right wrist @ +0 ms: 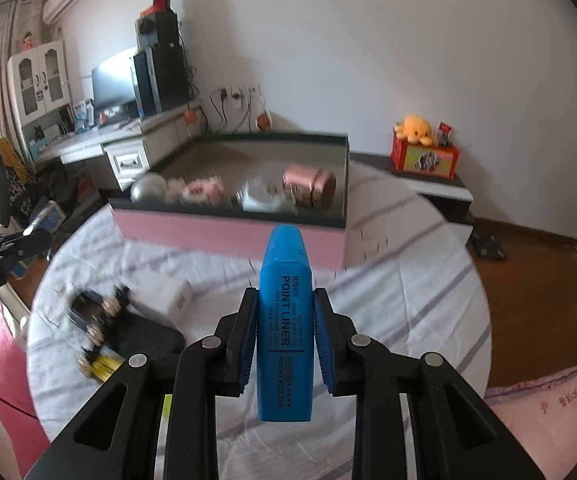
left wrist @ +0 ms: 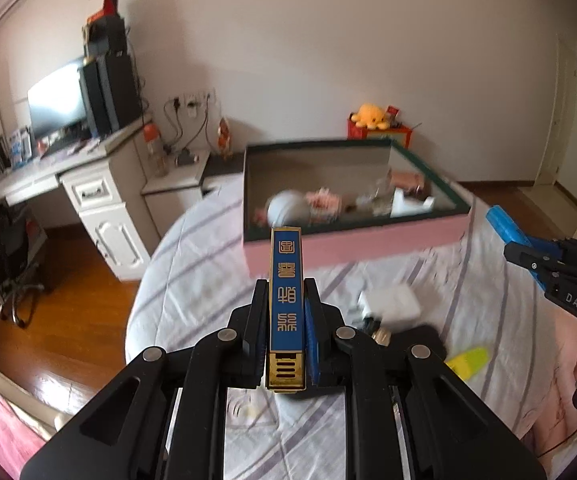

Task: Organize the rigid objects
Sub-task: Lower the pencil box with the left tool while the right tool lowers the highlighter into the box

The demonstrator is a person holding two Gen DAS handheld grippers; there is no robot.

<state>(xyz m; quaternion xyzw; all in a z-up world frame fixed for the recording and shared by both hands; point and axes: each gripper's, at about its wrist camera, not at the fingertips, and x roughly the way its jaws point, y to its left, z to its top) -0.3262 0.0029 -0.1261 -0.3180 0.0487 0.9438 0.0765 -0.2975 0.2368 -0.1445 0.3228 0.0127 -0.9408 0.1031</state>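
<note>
Jaws of left gripper clamping blue-and-gold harmonica, hovering before pink box on striped bedsheet; right gripper pinching blue highlighter, also hovering before box.

My left gripper is clamped on a slim blue case with gold characters, its gold end toward the camera, held above the striped sheet. Ahead sits the open pink box, with blurred items inside. Below and to the right of the case lie a white block, a dark object and a yellow marker. At the right edge my right gripper holds a blue marker.
</note>
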